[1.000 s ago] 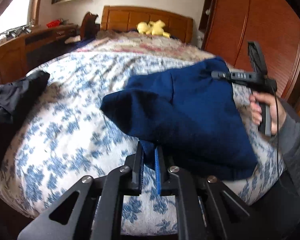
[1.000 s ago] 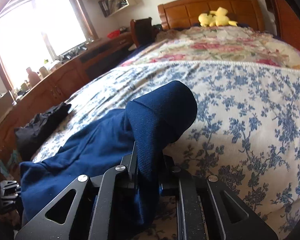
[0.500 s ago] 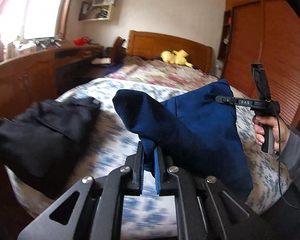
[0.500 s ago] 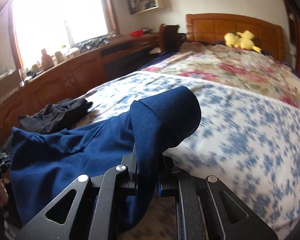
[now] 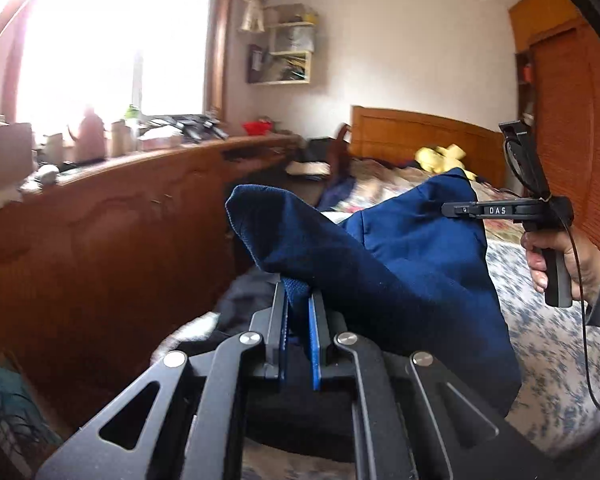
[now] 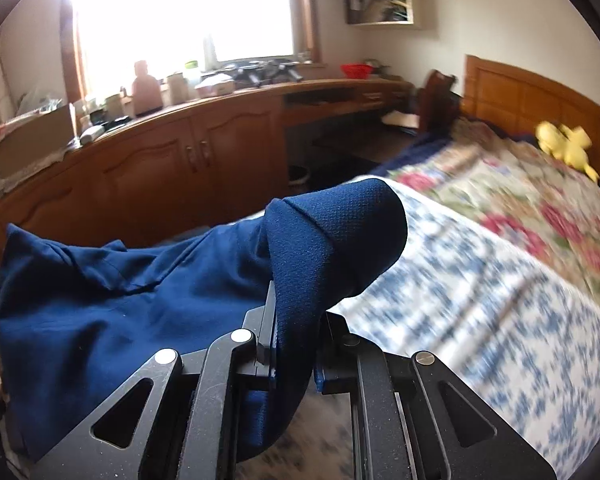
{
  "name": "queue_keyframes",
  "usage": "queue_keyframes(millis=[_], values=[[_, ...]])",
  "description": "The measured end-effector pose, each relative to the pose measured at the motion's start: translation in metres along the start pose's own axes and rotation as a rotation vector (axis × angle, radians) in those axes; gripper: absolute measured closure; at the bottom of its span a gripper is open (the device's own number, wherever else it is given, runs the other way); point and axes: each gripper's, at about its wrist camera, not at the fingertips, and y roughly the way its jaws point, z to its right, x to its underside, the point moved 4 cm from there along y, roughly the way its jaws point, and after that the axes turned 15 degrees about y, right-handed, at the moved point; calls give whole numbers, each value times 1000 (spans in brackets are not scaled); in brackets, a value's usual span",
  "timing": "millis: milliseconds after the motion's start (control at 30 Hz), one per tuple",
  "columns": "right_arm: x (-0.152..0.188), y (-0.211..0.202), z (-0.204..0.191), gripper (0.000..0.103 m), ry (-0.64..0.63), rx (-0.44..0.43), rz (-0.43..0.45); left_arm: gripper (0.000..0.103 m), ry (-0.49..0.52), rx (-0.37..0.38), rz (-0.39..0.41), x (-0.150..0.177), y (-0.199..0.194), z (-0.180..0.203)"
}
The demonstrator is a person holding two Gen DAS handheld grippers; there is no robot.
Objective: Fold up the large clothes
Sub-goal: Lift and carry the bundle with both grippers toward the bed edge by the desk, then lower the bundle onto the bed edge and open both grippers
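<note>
A dark blue garment [image 5: 400, 264] hangs stretched in the air between both grippers, above the edge of the bed. My left gripper [image 5: 298, 296] is shut on one bunched corner of it. My right gripper [image 6: 294, 312] is shut on the other corner, whose cloth [image 6: 332, 236] folds over the fingers and hides their tips. In the left wrist view the right gripper [image 5: 500, 210] shows at the right, held by a hand [image 5: 560, 264] in a grey sleeve. The rest of the garment [image 6: 100, 292] sags to the left in the right wrist view.
The bed [image 6: 500, 300] has a blue-flowered sheet and a rose-patterned cover [image 6: 540, 200] with a yellow plush toy [image 6: 564, 144] near the wooden headboard. A long wooden cabinet [image 6: 180, 160] with clutter runs under the window. A dark garment [image 5: 248, 292] lies at the bed's left edge.
Both grippers have swung left and risen, carrying the blue garment off the bed surface towards the cabinet side. Their grips on it are unchanged.
</note>
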Motion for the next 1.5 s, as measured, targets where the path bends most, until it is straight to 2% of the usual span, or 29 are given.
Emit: queue_keyframes(millis=[200,300,367,433,467,533,567,633,700,833,1100,1300,1500], values=[[-27,44,-62,93,-53,-26,27,96,-11,-105,-37,9,20,-54],[-30,69,-81,93,-60,-19,7,95,-29,-125,-113,31,38,-70],[-20,93,-84,89,-50,-5,-82,94,-63,-136,-187,54,46,-73],[3,120,-81,83,-54,36,-208,93,-57,-169,-211,65,45,-73],[13,126,-78,82,-73,55,-233,91,-53,-185,-206,68,43,-70],[31,128,-76,80,-141,96,-236,89,-69,-171,-180,71,35,-70],[35,126,-75,72,-151,96,-234,86,-81,-160,-178,72,32,-70],[42,119,-72,63,-144,85,-225,83,-86,-147,-179,71,28,-72],[44,112,-80,63,-146,52,-208,82,-81,-124,-164,67,20,-67],[50,85,-94,62,-155,3,-165,71,-48,-118,-138,47,6,-54],[68,19,-109,62,-189,-49,-108,68,1,-86,-79,6,-13,-17],[81,-36,-95,60,-177,-70,-63,64,17,-36,-45,-19,-17,16],[96,-82,-58,59,-133,-62,-30,51,76,29,-11,-41,-19,67]])
